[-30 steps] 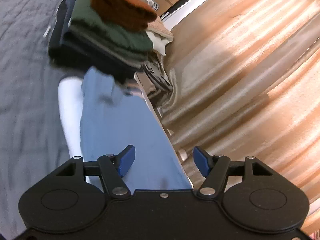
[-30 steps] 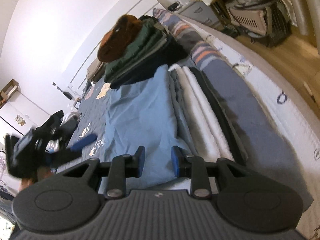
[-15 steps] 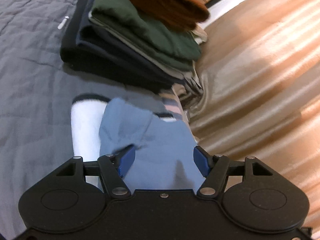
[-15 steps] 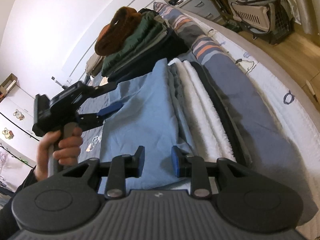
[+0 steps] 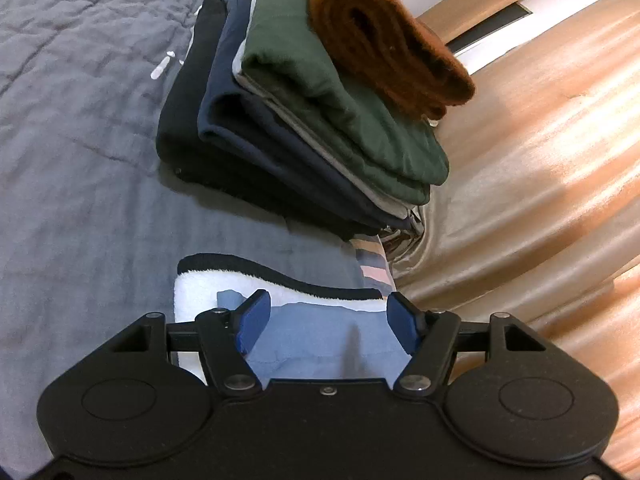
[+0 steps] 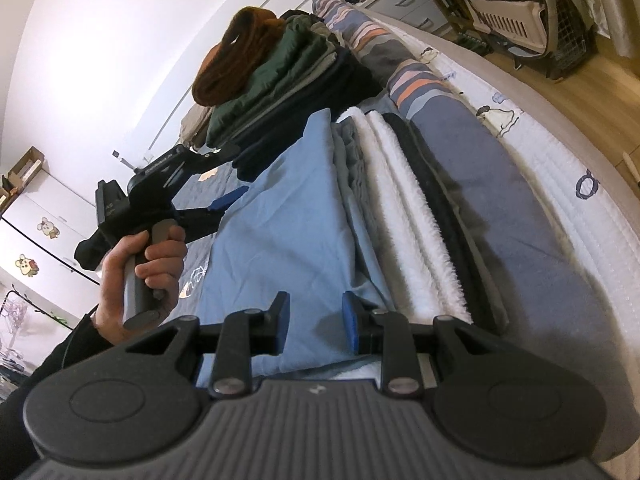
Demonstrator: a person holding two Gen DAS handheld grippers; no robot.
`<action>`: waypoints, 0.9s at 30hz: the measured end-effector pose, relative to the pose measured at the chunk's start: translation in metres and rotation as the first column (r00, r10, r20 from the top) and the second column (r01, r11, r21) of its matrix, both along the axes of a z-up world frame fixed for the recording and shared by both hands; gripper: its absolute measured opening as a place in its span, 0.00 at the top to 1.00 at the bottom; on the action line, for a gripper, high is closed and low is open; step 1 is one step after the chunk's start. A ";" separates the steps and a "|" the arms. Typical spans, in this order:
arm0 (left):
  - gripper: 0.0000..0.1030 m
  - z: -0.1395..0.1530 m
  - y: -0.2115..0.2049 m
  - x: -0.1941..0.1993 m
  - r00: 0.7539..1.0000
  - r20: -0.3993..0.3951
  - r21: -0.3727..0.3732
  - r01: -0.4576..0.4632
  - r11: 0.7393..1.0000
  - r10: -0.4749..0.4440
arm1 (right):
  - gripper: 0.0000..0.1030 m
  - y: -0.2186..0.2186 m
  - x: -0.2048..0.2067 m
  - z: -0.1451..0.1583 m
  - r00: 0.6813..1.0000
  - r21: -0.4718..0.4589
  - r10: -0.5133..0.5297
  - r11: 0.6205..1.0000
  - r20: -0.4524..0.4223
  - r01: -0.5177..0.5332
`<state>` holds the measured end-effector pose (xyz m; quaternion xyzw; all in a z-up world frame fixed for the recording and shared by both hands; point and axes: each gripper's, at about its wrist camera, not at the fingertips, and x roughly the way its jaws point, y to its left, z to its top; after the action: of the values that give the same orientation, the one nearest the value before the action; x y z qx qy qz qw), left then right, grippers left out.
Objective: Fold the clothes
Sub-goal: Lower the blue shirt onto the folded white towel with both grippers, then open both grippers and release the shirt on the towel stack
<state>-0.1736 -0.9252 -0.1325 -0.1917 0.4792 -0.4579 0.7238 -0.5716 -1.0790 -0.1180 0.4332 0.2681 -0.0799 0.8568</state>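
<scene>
Both fingers [image 5: 254, 322] (apart) — over blue garment [image 6: 280, 220]

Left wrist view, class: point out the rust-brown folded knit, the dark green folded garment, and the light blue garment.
rust-brown folded knit [image 5: 384, 36], left wrist view, top face
dark green folded garment [image 5: 340, 104], left wrist view, upper surface
light blue garment [image 5: 320, 340], left wrist view, between the fingers

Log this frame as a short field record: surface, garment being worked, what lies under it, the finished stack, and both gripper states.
surface: bed with grey quilt
garment in work: light blue garment, spread flat
beneath it: white fleece item with a dark edge
finished stack: folded clothes, rust-brown knit on top, dark green piece below it
left gripper: open, above the blue garment's far edge
right gripper: open, over the near edge
held by: a hand on the left gripper's handle
</scene>
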 end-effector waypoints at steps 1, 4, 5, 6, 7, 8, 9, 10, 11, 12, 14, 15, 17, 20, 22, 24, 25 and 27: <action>0.38 0.001 0.001 -0.001 1.000 0.003 -0.003 -0.006 1.000 0.006 | 0.74 -0.001 0.000 0.000 1.000 0.005 -0.003 1.000 0.001 0.003; 0.38 0.012 0.012 -0.006 0.999 0.028 -0.008 -0.023 1.000 0.023 | 0.74 -0.002 -0.002 0.002 1.000 0.006 -0.014 1.000 0.000 0.014; 0.38 0.016 0.016 -0.015 0.999 0.052 0.004 -0.017 1.000 0.017 | 0.74 -0.001 -0.003 0.004 1.000 0.000 -0.018 1.000 -0.002 0.018; 0.38 0.021 0.020 -0.024 0.997 0.076 0.017 -0.012 1.000 0.011 | 0.73 0.000 -0.004 0.006 1.000 -0.006 -0.022 1.000 -0.003 0.022; 0.38 0.026 0.024 -0.033 0.995 0.100 0.030 -0.007 1.000 0.004 | 0.73 0.001 -0.004 0.008 1.000 -0.015 -0.026 1.000 -0.005 0.026; 0.38 0.031 0.028 -0.042 0.992 0.124 0.043 -0.002 0.999 -0.003 | 0.73 0.003 -0.004 0.011 1.000 -0.030 -0.028 0.999 -0.009 0.028; 0.38 0.036 0.032 -0.051 0.989 0.147 0.056 0.003 0.998 -0.011 | 0.73 0.006 -0.003 0.014 1.000 -0.049 -0.027 0.998 -0.015 0.026; 0.38 0.041 0.037 -0.060 0.985 0.171 0.069 0.007 0.998 -0.019 | 0.73 0.009 -0.002 0.017 0.999 -0.068 -0.027 0.997 -0.026 0.025; 0.38 0.046 0.041 -0.069 0.981 0.194 0.082 0.011 0.997 -0.027 | 0.73 0.011 -0.001 0.020 0.999 -0.088 -0.026 0.996 -0.036 0.023; 0.38 0.051 0.045 -0.078 0.976 0.217 0.095 0.014 0.995 -0.035 | 0.73 0.015 0.000 0.023 0.999 -0.108 -0.025 0.994 -0.044 0.020; 0.38 0.061 0.053 -0.096 0.964 0.262 0.122 0.021 0.992 -0.052 | 0.73 0.020 0.001 0.029 0.999 -0.137 -0.022 0.991 -0.049 0.015; 0.38 0.065 0.057 -0.105 0.957 0.285 0.136 0.023 0.990 -0.061 | 0.73 0.023 0.001 0.032 0.999 -0.144 -0.019 0.990 -0.051 0.012; 0.37 0.072 0.064 -0.125 0.946 0.313 0.153 0.040 0.987 -0.086 | 0.73 0.026 0.001 0.035 0.998 -0.160 -0.009 0.987 -0.063 -0.001; 0.37 0.073 0.078 -0.156 0.942 0.314 0.137 0.080 0.987 -0.120 | 0.73 0.027 -0.001 0.034 0.993 -0.211 -0.019 0.978 -0.113 -0.006; 0.36 0.069 0.088 -0.171 0.953 0.270 0.107 0.115 0.988 -0.140 | 0.73 0.025 -0.005 0.031 0.991 -0.215 -0.029 0.977 -0.128 0.001; 0.35 0.061 0.097 -0.183 0.963 0.215 0.058 0.151 0.987 -0.160 | 0.73 0.020 -0.011 0.025 0.992 -0.176 -0.038 0.984 -0.122 0.016; 0.35 0.055 0.101 -0.186 0.970 0.180 0.029 0.164 0.986 -0.166 | 0.73 0.017 -0.014 0.022 0.992 -0.152 -0.043 0.988 -0.115 0.025; 0.35 0.043 0.108 -0.193 0.978 0.109 -0.030 0.185 0.982 -0.181 | 0.73 0.014 -0.018 0.019 0.994 -0.134 -0.046 0.990 -0.102 0.032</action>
<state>-0.3664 -0.8170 -0.0893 -0.1367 0.4467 -0.5414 0.6990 -0.5899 -1.0648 -0.0991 0.3760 0.2981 -0.1370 0.8666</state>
